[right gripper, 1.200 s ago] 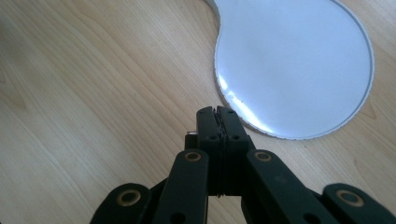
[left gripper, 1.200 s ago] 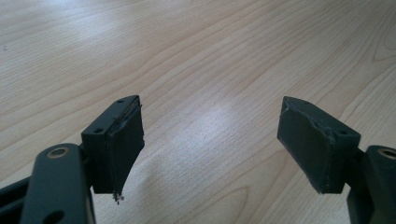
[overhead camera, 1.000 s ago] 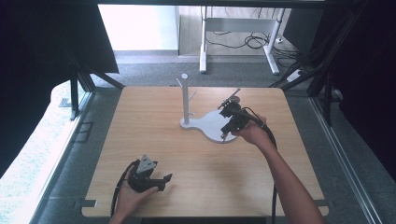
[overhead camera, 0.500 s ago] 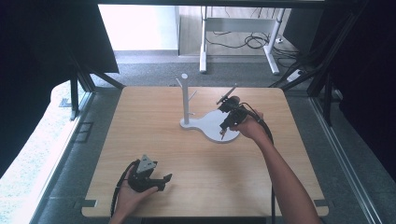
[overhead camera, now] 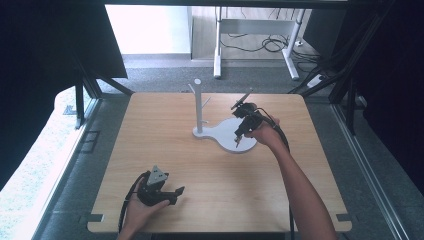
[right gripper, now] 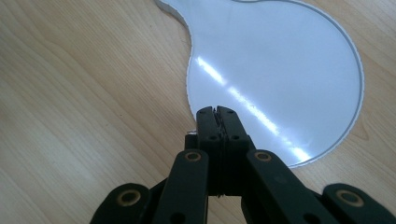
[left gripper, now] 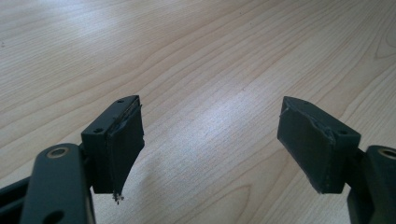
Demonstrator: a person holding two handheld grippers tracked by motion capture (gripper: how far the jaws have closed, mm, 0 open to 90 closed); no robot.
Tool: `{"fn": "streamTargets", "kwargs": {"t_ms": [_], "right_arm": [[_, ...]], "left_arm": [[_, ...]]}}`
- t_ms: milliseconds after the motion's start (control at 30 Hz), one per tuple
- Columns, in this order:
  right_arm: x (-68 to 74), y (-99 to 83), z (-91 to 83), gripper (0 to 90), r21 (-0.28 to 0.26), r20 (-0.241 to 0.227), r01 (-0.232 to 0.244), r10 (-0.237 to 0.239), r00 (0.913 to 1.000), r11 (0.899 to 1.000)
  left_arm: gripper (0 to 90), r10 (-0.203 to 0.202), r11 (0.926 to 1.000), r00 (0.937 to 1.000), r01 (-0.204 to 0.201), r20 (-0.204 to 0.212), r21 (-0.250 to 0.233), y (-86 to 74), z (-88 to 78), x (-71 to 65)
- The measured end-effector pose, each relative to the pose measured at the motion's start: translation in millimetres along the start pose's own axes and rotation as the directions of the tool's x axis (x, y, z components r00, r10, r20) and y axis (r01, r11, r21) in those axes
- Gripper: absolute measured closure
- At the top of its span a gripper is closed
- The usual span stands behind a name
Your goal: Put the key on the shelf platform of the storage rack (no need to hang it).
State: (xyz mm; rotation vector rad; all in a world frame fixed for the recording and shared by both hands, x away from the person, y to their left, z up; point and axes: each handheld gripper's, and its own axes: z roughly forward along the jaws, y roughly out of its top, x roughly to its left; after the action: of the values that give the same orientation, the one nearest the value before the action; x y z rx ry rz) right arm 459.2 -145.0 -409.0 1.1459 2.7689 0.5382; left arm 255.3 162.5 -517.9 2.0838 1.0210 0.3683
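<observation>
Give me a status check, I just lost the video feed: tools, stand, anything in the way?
Left tool open, low over bare table. Right tool shut, nothing visible in it, above white stand base. Nothing in the way.

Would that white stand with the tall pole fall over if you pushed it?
Probably not easily: the stand has a wide flat base lying flush on the table. Its glossy base may slide instead. A push high on the pole could tip it.

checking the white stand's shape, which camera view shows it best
The high view: the whole white stand shows there, upright post with pegs and rounded base. The right gripper view gives only the base's round end beyond the shut right gripper. The left gripper view gives bare table.
</observation>
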Motion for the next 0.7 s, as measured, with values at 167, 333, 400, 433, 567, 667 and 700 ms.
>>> {"fn": "streamTargets", "kwargs": {"t_ms": [167, 333, 400, 433, 567, 667, 700], "right_arm": [[-6.3, 4.5, 2.9, 90.0, 0.01, 0.011, 0.0, 0.0, 0.9999, 1.0], [-10.5, 12.3, 1.2, 90.0, -0.009, 0.006, 0.005, -0.004, 1.0, 1.0], [-11.7, 16.3, 2.4, 90.0, -0.005, 0.009, 0.003, -0.003, 1.0, 1.0], [-12.6, 17.6, 3.0, 90.0, -0.008, 0.009, 0.001, -0.001, 1.0, 1.0], [-14.8, 22.4, 8.6, 90.0, -0.01, 0.003, -0.008, 0.008, 1.0, 1.0], [-15.9, 26.0, 13.3, 90.0, -0.001, -0.006, -0.01, 0.01, 0.9999, 1.0], [-16.5, 27.7, 15.2, 90.0, 0.001, -0.008, -0.012, 0.012, 0.9999, 1.0]], "left_arm": [[23.0, 0.0, 1.0, 1.0, 0.0, 0.001, 0.0, 0.0, -0.1, 0.0], [23.0, -0.003, 1.0, 1.0, 0.003, -0.001, 0.002, -0.3, 0.7, 0.9], [23.0, -0.003, 1.0, 1.0, 0.003, 0.0, 0.002, -0.4, 0.7, 1.0], [23.0, -0.003, 1.0, 1.0, 0.003, 0.0, 0.001, -0.4, 0.6, 1.0], [23.0, -0.001, 1.0, 1.0, 0.001, 0.001, 0.0, -0.3, 0.3, 0.9], [23.0, 0.001, 1.0, 1.0, -0.001, 0.003, 0.002, -0.4, 0.7, 0.3], [22.9, 0.0, 1.0, 1.0, 0.0, 0.004, 0.001, -0.4, 0.8, 0.2]]}}
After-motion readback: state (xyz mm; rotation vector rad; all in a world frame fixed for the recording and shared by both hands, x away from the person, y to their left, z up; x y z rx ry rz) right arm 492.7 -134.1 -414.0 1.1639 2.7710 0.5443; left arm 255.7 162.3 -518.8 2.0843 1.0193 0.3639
